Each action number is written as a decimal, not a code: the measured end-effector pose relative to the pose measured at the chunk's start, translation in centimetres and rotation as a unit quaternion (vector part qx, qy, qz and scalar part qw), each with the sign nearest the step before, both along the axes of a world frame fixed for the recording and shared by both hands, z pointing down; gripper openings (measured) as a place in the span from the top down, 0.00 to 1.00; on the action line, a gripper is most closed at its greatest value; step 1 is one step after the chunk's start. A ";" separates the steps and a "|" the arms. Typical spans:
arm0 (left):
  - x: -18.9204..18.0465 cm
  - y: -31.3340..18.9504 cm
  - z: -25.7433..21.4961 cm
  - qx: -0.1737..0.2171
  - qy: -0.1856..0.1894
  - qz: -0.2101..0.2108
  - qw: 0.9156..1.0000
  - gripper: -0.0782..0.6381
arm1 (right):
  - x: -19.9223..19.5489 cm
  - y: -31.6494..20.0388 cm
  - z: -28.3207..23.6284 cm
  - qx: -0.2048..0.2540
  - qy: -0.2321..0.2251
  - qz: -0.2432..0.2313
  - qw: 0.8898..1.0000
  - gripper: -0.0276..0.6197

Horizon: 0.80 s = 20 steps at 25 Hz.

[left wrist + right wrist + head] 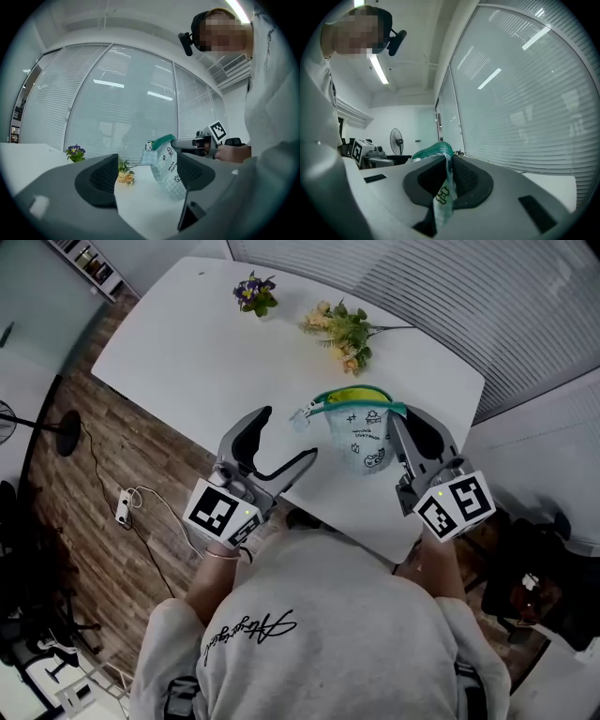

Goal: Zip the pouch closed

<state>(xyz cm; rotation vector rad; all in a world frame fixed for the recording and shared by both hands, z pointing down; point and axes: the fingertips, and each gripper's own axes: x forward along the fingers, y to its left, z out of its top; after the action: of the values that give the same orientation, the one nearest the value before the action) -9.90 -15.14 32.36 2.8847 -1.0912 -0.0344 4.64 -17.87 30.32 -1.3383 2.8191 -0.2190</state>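
Observation:
A pale checked pouch (361, 437) with a teal zipper band and doodle prints hangs above the white table (206, 362). My right gripper (398, 418) is shut on the pouch's right end; in the right gripper view the fabric (443, 197) is pinched between the pads. The zipper pull (305, 414) with its small tab sticks out at the pouch's left end. My left gripper (287, 434) stands open just left of the pouch, apart from it. In the left gripper view the pouch (168, 171) hangs ahead, between the wide jaws, with the pull (149, 146) at its top.
A bunch of yellow flowers (345, 334) and a small purple bunch (253, 293) lie at the table's far side. The table's near edge runs just under the grippers. A fan stand (66, 432) and a power strip (123, 507) are on the wooden floor at left.

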 end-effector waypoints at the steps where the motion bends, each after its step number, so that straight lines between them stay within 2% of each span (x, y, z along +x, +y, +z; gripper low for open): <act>1: 0.0 0.0 -0.3 0.003 0.001 0.002 1.000 0.36 | -0.2 0.1 -0.4 0.003 -0.003 -0.003 1.000 0.91; 14: 0.5 0.1 -2.8 0.029 0.008 0.028 0.999 0.47 | -1.2 0.8 -2.2 0.024 -0.031 -0.022 0.999 0.91; 20: 0.7 0.1 -3.5 0.039 0.008 0.036 0.999 0.55 | -1.3 0.9 -2.5 0.027 -0.038 -0.023 0.999 0.91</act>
<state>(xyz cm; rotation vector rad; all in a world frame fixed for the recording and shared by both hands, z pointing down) -9.24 -15.05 28.89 2.9856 -1.0058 -0.0984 3.36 -16.99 27.86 -1.2272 2.7735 -0.1882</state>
